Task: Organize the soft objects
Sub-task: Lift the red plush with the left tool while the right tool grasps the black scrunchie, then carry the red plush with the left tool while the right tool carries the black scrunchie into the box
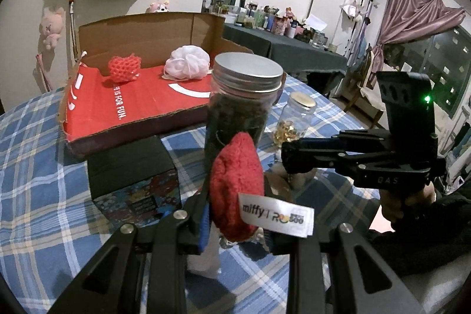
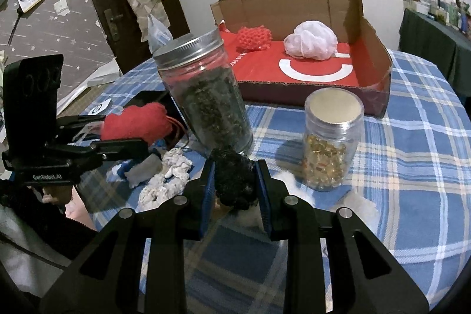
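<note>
My left gripper (image 1: 238, 214) is shut on a red plush piece (image 1: 235, 181) with a white "miffy" label (image 1: 275, 215), low in the left wrist view. In the right wrist view that gripper (image 2: 129, 134) and the red plush (image 2: 135, 122) are at the left. My right gripper (image 2: 235, 190) is shut on a black fuzzy tuft (image 2: 234, 178) with white fluff (image 2: 362, 205) under it. An open cardboard box (image 1: 132, 108) (image 2: 379, 55) with a red floor stands behind. In it lie a red mesh ball (image 1: 123, 68) (image 2: 254, 38) and a white bath pouf (image 1: 187, 62) (image 2: 312, 40).
A tall jar of dark leaves (image 1: 238, 114) (image 2: 206, 99) stands just ahead of both grippers. A small jar of golden pieces (image 1: 294, 119) (image 2: 329, 143) is to its right, a black box (image 1: 132, 164) to its left. White knitted fabric (image 2: 170, 181) lies on the plaid tablecloth (image 2: 412, 167).
</note>
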Demonstrator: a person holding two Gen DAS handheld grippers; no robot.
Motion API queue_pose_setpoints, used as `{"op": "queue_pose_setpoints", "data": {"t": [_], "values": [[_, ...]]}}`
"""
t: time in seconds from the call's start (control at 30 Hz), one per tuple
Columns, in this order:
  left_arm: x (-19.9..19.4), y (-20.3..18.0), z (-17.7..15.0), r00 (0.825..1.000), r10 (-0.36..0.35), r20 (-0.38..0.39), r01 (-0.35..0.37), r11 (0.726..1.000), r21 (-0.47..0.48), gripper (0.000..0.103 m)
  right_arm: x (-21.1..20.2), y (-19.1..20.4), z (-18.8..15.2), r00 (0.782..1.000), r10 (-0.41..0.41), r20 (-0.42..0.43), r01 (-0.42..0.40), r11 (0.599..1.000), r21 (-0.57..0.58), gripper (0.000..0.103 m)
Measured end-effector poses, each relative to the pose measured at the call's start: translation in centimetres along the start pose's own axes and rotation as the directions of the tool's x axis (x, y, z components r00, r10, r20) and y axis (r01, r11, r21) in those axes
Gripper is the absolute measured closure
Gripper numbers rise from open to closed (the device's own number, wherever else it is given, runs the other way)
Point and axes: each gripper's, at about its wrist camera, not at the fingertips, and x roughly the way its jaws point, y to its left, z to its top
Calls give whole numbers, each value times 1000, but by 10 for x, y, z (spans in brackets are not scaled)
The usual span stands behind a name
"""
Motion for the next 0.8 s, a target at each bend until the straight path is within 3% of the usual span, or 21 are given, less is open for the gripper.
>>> {"op": "queue_pose_setpoints", "data": {"t": [0.43, 0.8], "values": [[-34, 30, -1, 998, 49, 48, -46, 996, -73, 73, -18, -20, -6, 999, -48, 2, 48, 998, 38, 77], [-61, 72, 9, 985, 148, 90, -136, 982, -133, 73, -37, -49, -7, 990, -140, -8, 141, 989, 52, 77]]}}
